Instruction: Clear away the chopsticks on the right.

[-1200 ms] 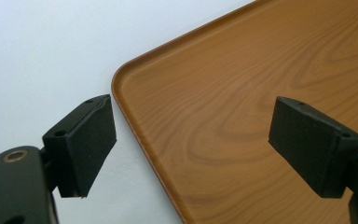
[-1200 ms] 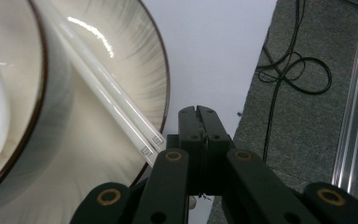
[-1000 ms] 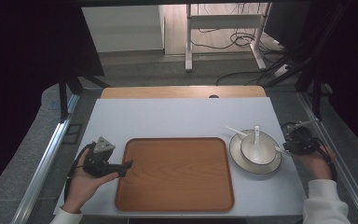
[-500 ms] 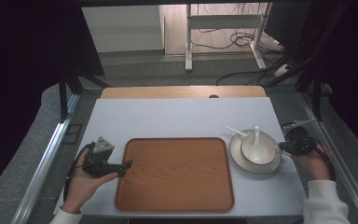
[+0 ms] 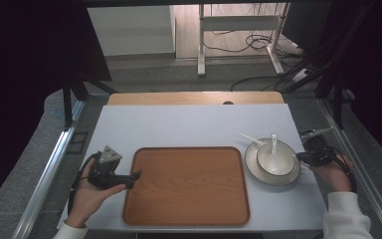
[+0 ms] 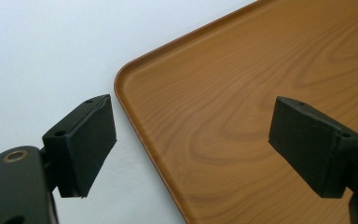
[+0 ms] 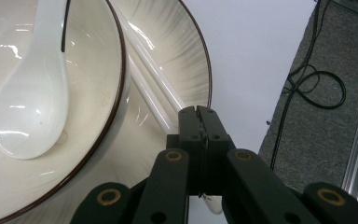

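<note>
My left gripper [image 5: 110, 174] is matte black, topped by a grey three-cornered plate, with a black cable looping off its left side. Up close, its jaws are blocky black pads with small screw holes and a brass-ringed pivot. My right gripper [image 7: 199, 122] shows black link arms with the same brass-ringed pivots. I wear white sleeves [image 5: 347, 216] on both forearms.

Right gripper [image 5: 312, 155] drawn in slightly toward the plate [image 5: 258, 172], jaws pressed together on the end of the white chopsticks [image 7: 156, 77] at its rim.
</note>
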The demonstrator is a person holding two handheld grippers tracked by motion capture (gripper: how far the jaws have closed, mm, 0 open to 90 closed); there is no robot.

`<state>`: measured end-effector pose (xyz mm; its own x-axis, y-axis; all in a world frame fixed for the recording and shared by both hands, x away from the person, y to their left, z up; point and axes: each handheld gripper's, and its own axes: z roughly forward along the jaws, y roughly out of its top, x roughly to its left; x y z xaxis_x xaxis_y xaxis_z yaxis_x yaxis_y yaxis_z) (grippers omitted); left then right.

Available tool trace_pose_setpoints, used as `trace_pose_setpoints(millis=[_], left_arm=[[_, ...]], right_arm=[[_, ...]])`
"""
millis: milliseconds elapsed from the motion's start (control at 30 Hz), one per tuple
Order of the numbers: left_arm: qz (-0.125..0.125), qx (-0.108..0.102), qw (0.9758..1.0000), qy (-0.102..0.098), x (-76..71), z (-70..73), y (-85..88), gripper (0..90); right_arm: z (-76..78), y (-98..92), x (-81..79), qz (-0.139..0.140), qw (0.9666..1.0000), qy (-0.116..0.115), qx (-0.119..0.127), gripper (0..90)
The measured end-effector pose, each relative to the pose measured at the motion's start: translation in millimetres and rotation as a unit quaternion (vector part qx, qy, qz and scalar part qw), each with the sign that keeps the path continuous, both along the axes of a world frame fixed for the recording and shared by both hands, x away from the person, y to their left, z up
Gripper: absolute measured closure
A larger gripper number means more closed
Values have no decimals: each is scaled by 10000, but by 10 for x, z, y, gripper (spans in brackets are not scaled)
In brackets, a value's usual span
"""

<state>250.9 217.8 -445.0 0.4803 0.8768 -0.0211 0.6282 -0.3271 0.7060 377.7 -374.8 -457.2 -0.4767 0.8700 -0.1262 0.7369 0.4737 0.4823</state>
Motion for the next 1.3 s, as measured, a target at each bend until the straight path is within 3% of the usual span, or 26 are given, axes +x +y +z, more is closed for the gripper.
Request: trace_pose_setpoints(millis=[600,700,767,833,900,967,1133,1300], left_arm=[[-3,11,10000,4,1,-6,6,142],[-16,8,10000,7,6,-4,10,142],[-2,-17,10000,-16,5,13,24,140],[34,-44,10000,-41,-1,34,47,141],[51,-54,10000,-51,-3,38,54,141],[27,-46,10000,-38,-6,35,53,141],[7,-44,10000,-28,-3,28,53,141],[17,-42,9999,-95,-13,31,68,144]], right_arm=[[-27,-27,6,5,10000,28,-33,895],[23,-41,-3,46,10000,-58,-24,895],[163,-80,-24,63,9996,-273,51,877],[207,-88,-25,96,9995,-294,34,853],[256,-89,-5,223,9995,-222,-95,732],[270,-85,37,392,9984,-79,-412,653],[254,-111,164,724,9943,351,-698,639],[149,-125,266,878,9902,728,-802,635]])
